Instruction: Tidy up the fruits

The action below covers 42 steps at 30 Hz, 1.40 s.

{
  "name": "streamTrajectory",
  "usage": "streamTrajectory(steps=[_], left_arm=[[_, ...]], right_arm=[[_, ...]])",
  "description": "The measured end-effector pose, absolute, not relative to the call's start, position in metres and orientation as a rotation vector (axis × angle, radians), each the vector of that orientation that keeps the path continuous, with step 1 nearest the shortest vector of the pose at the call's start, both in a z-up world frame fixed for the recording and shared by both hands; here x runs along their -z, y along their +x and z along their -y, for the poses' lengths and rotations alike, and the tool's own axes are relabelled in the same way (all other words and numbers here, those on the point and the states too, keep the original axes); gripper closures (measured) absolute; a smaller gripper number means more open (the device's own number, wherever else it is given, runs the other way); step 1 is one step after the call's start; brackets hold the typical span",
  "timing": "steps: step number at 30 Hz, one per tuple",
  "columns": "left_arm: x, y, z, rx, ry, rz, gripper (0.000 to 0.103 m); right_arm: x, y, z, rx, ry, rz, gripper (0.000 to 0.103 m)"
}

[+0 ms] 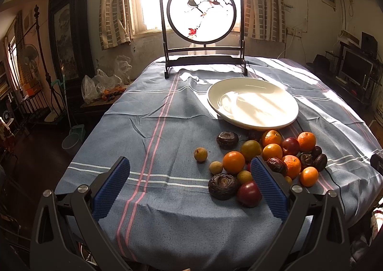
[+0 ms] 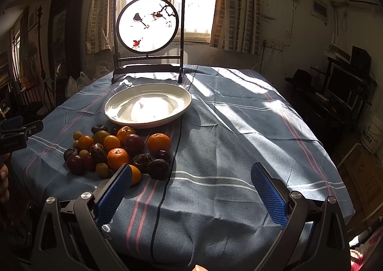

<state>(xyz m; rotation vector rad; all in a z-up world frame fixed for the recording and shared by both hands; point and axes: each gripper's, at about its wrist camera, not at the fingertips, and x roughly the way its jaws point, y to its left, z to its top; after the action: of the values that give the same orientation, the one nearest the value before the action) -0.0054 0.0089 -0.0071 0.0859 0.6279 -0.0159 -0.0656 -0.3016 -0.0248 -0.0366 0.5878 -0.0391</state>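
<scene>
The left gripper (image 1: 190,170) and the right gripper (image 2: 191,175) both hover above the near edge of the table (image 1: 167,127), fingers wide apart and holding nothing. The fruits lie in a tight heap just before the empty white plate (image 1: 253,103), toward the near edge: mandarins (image 1: 233,162), red plums (image 1: 249,194), wrinkled dark fruits (image 1: 223,186) and small yellow-green ones (image 1: 200,154). I think the risk is here: a finger entering the heap can push round neighbours, and they may roll off the edge. The thin black cable (image 2: 167,175) beside the heap can also catch.
</scene>
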Motion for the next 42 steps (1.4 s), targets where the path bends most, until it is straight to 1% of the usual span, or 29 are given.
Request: streamTrajectory(steps=[4,8,9,10,11,13,15,17,19,23,33,34,35,42], left_arm=[[0.021,-0.006,-0.012,0.021,0.111,-0.647,0.004],[0.05,-0.005,-0.018,0.038,0.156,-0.703,0.004],[0.057,-0.005,-0.018,0.043,0.167,-0.717,0.004],[0.063,-0.005,-0.018,0.049,0.176,-0.727,0.004],[0.067,-0.006,-0.017,0.057,0.187,-0.734,0.004],[0.072,-0.005,-0.015,0.063,0.208,-0.742,0.004],[0.074,-0.003,-0.014,0.066,0.213,-0.745,0.004],[0.074,-0.001,-0.013,0.071,0.206,-0.749,0.004],[0.075,0.001,-0.013,0.078,0.197,-0.754,0.004],[0.075,0.001,-0.01,0.108,0.193,-0.756,0.004],[0.08,0.001,0.0,0.148,0.21,-0.77,0.004],[0.08,0.0,0.001,0.153,0.21,-0.769,0.004],[0.079,0.0,0.002,0.159,0.212,-0.767,0.004],[0.081,0.0,0.025,0.241,0.242,-0.766,0.004]], right_arm=[[0.034,-0.066,0.301,-0.012,-0.019,-0.6,0.004],[0.056,-0.058,0.289,-0.092,-0.058,-0.653,0.005],[0.061,-0.056,0.284,-0.118,-0.069,-0.667,0.008],[0.066,-0.053,0.279,-0.147,-0.077,-0.678,0.015],[0.069,-0.051,0.272,-0.172,-0.086,-0.687,0.018],[0.077,-0.046,0.26,-0.207,-0.108,-0.701,0.02],[0.084,-0.039,0.25,-0.243,-0.127,-0.719,0.027],[0.09,-0.032,0.243,-0.257,-0.138,-0.732,0.043],[0.094,-0.025,0.244,-0.233,-0.127,-0.734,0.052],[0.095,-0.017,0.251,-0.247,-0.068,-0.752,0.059],[0.1,0.006,0.23,-0.289,-0.081,-0.765,0.061],[0.1,0.007,0.229,-0.284,-0.082,-0.762,0.063],[0.1,0.008,0.228,-0.285,-0.079,-0.759,0.065],[0.097,-0.003,0.242,-0.27,-0.051,-0.743,0.065]])
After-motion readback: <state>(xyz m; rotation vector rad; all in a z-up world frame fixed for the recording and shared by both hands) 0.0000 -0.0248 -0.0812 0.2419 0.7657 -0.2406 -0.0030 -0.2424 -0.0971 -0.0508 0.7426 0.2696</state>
